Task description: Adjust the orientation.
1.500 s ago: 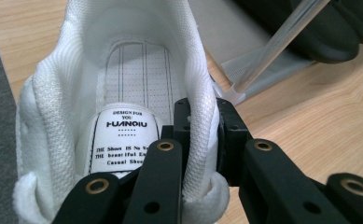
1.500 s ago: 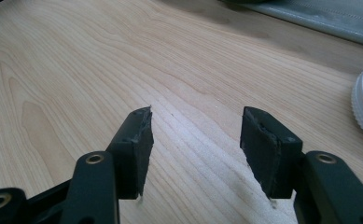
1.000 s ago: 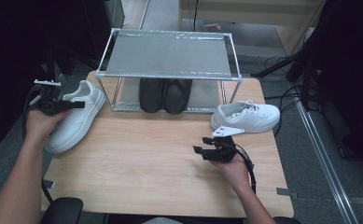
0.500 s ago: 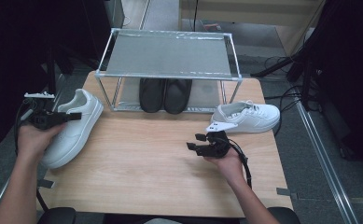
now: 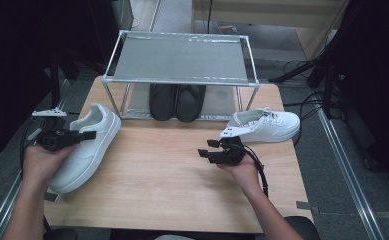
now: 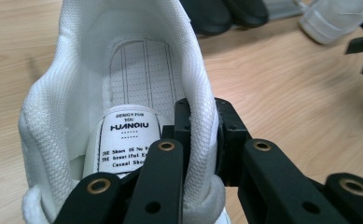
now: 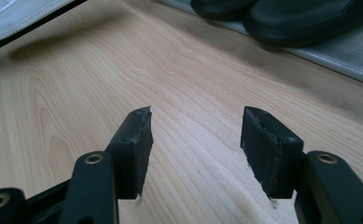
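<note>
1. Writing: in the left gripper view, a white label sewn inside the left white sneaker (image 6: 123, 70) reads "DESIGN FOR YOU", then the brand "HUANOIU". The lines beneath begin "THE Shoes IS No", "THE Beautiful" and "Casual Shoes"; their ends are hidden behind a jaw. No other text is legible.
2. Left gripper (image 5: 64, 137): clamped on the sneaker. The left gripper view shows one pad inside the shoe and one outside, pinching the padded collar wall between them.
3. Left white sneaker (image 5: 89, 145) location: at the left side of the wooden table (image 5: 172, 195), toe toward the person and overhanging the left table edge, heel toward the metal shoe rack (image 5: 182, 57).
4. Right gripper (image 5: 222, 151): jaws apart with nothing between them. The right gripper view shows bare table wood between the two pads.
5. Right white sneaker (image 5: 264, 125) location: on the table just beyond the right gripper, beside the right leg of the rack.
6. A pair of black shoes (image 5: 177, 100) stands on the lower level of the rack.
7. Change against the earlier pictures: the left hand and its sneaker have shifted toward the person and the left table edge. The right gripper sits in nearly the same place. The right sneaker and black shoes are unmoved.
</note>
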Demonstrator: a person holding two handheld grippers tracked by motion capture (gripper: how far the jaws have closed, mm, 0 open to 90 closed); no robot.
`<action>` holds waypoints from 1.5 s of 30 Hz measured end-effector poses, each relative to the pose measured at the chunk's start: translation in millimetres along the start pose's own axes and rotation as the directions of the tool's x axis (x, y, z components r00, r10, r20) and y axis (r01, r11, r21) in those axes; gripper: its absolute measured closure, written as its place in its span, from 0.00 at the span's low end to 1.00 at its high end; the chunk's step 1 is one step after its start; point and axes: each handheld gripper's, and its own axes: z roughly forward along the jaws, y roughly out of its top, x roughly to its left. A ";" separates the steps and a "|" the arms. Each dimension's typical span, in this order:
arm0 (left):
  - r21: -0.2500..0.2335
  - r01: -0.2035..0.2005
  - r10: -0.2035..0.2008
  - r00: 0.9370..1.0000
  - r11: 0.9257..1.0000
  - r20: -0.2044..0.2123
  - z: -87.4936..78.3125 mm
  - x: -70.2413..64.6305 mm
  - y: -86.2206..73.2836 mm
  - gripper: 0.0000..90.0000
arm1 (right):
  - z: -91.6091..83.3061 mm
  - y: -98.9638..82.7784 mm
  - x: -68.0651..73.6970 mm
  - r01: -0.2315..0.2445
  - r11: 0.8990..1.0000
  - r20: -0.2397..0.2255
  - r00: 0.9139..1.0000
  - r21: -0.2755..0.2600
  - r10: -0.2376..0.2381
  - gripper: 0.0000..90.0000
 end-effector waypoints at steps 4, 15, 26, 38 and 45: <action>-0.002 -0.020 0.020 0.999 1.000 0.031 5.0 -13.2 3.0 0.92 | -0.6 -0.1 0.0 -0.005 1.000 -0.004 1.000 -0.001 0.005 0.50; 0.038 -0.086 0.082 0.991 0.996 0.103 36.8 -50.1 15.9 0.92 | -2.5 -0.1 0.7 -0.009 1.000 -0.008 1.000 -0.006 0.009 0.50; 0.047 -0.127 0.117 0.979 0.991 0.167 64.4 -80.6 27.0 0.92 | -6.3 0.1 -1.2 -0.010 1.000 -0.006 1.000 -0.014 0.009 0.50; 0.053 -0.185 0.170 0.962 0.981 0.214 77.0 -100.7 29.5 0.92 | -7.9 -2.5 0.2 -0.005 1.000 0.002 1.000 -0.010 0.005 0.50; 0.061 -0.229 0.207 0.944 0.972 0.256 90.7 -115.1 36.8 0.92 | -13.5 -9.2 1.5 -0.009 1.000 0.022 1.000 -0.009 0.009 0.50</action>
